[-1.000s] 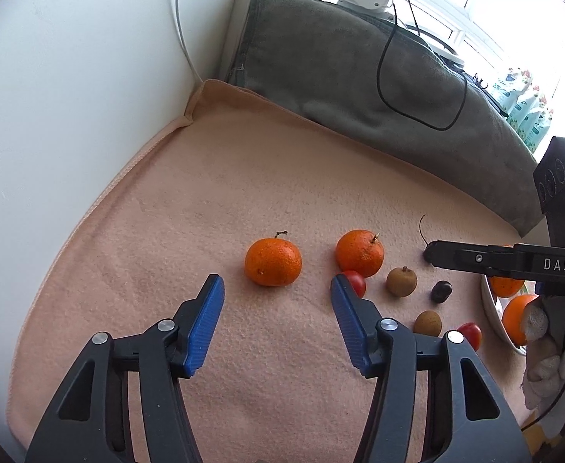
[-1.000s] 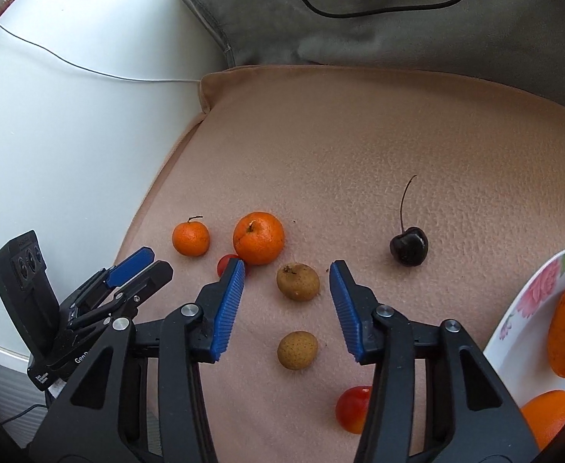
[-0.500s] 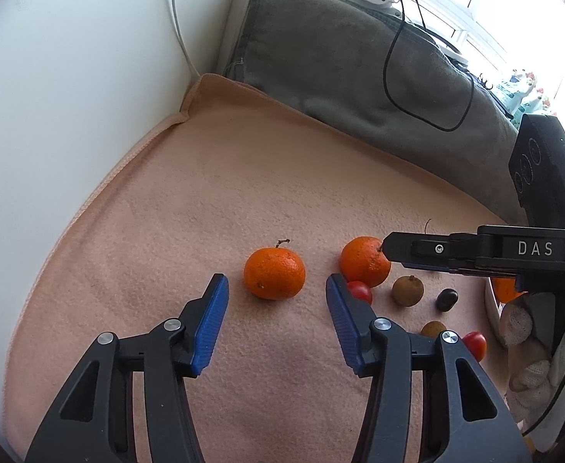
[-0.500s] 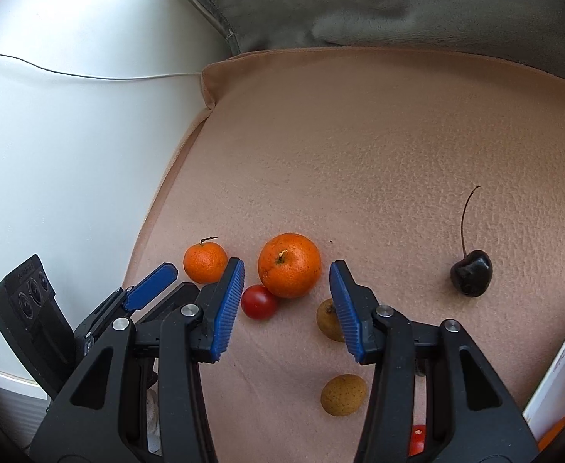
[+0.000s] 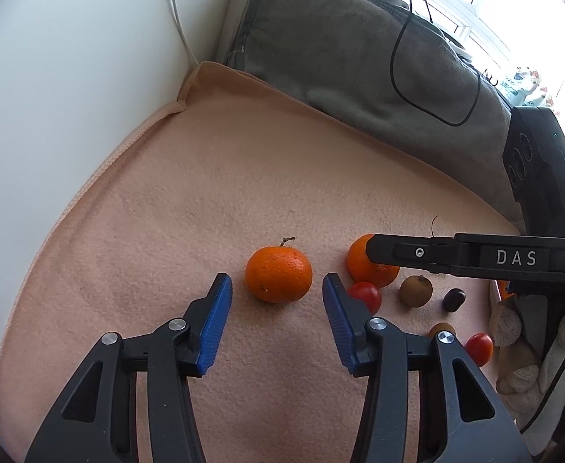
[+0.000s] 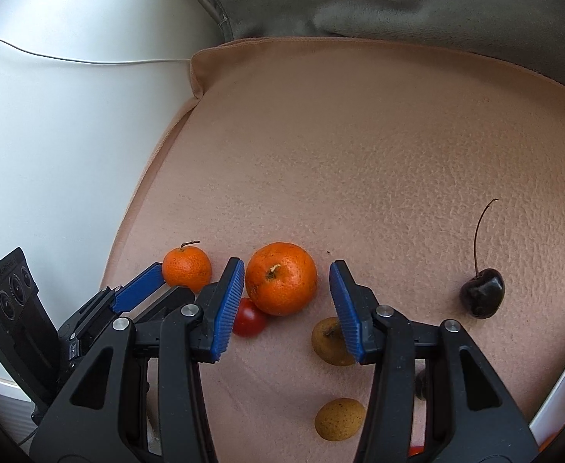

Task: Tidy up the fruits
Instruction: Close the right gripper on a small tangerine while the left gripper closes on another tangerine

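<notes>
The left hand-held gripper (image 5: 276, 295), released, has just been narrowing its jaws around the small mandarin (image 5: 279, 274). The right hand-held gripper (image 6: 285, 291), released too, has swung over to straddle the larger mandarin (image 6: 281, 277). Both pickups look imminent.

Two close wrist views, angled down — shared oranges (image 5: 278, 274) (image 6: 281, 277) on blanket (image 5: 205, 200) (image 6: 359, 135).

two tangerines (image 6: 281, 278) upright | dark cherry (image 6: 482, 298) apart | brown fruits, perhaps longans (image 6: 330, 341)
</notes>
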Available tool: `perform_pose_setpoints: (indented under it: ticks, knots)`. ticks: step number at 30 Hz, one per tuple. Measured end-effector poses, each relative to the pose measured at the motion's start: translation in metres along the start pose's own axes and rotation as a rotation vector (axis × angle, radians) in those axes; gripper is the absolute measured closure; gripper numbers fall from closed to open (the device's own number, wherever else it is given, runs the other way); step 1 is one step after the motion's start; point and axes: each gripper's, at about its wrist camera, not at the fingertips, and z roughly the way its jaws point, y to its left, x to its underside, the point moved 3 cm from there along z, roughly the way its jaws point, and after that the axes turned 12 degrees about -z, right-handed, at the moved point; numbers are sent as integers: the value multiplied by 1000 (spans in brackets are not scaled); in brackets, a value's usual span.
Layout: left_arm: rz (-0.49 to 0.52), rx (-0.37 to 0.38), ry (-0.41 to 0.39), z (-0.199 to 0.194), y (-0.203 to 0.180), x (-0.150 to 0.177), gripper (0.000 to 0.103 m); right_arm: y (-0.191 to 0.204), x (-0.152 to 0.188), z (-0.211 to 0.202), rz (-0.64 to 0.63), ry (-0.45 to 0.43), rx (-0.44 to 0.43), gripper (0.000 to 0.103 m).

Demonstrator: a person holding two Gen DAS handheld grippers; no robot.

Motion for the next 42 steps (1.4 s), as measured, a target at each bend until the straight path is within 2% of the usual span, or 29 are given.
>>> perform_pose_setpoints:
  ticks: [9,16,19,28,38,42]
  knots:
    - [1,-8,3,6,-2,-3,57,3,-2,8,-14,8,4,54]
    - [-2,0,2,10,-2,-1,67,5,-3,17,-17,16,6,54]
    - [5,-7,-4,12,-4,-1,67,7,-2,18,-18,13,-3,60]
    - [5,-11,-26,11,-4,3,68,13,1,17,-43,-7,20,61]
    - [4,-11,-43,12,-10,14,68,24,13,-5,-122,-59,93,61]
    - [-5,-3,-52,6,-12,17,68,23,18,-19,-110,-86,83,61]
